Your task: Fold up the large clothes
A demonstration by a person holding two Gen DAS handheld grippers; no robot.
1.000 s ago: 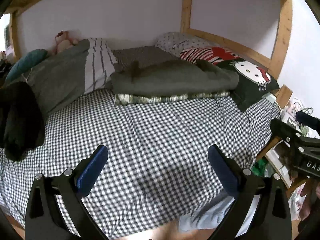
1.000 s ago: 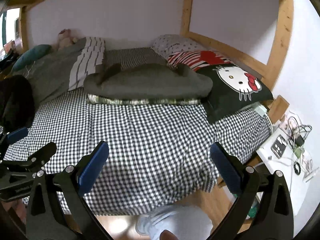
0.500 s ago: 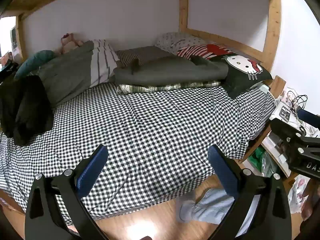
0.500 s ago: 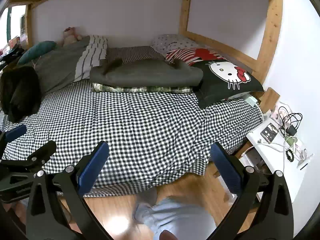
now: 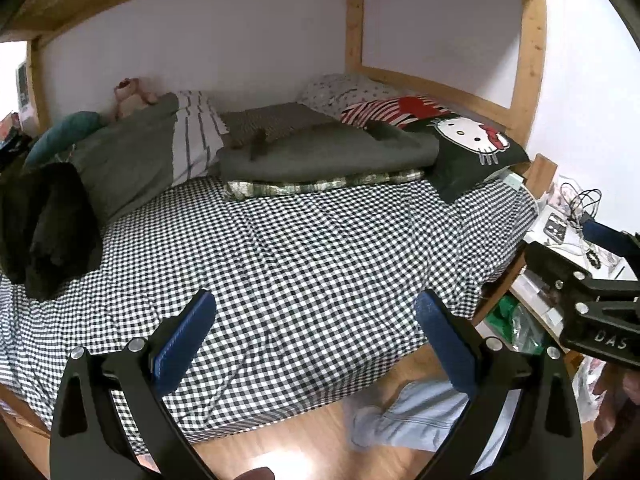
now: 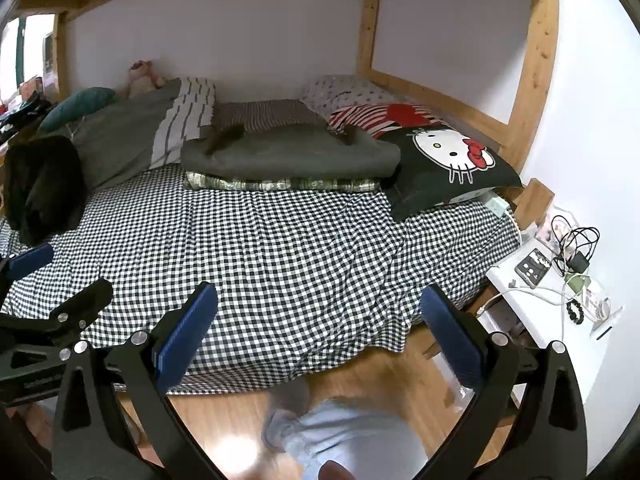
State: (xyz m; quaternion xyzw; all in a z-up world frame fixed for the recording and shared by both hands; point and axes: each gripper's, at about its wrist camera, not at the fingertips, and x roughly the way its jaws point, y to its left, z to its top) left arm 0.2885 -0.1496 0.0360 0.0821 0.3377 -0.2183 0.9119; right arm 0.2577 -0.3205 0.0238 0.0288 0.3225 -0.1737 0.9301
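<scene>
A folded grey garment lies on a folded green plaid one at the far side of the checked bed. A black garment is heaped at the bed's left end. My left gripper is open and empty, held back over the bed's near edge. To its right, my right gripper also hangs open with nothing between its blue pads. Each gripper shows at the side of the other's view.
A cat-face pillow, striped and dotted pillows and a grey duvet line the back. Wooden bunk posts frame the bed. A white side table with cables and a phone stands right. The person's light-blue trouser leg is over the wooden floor.
Both grippers have drawn back from the bed and risen, so more of the mattress, its front edge and the floor show. Both stayed open. The person's leg stepped back.
</scene>
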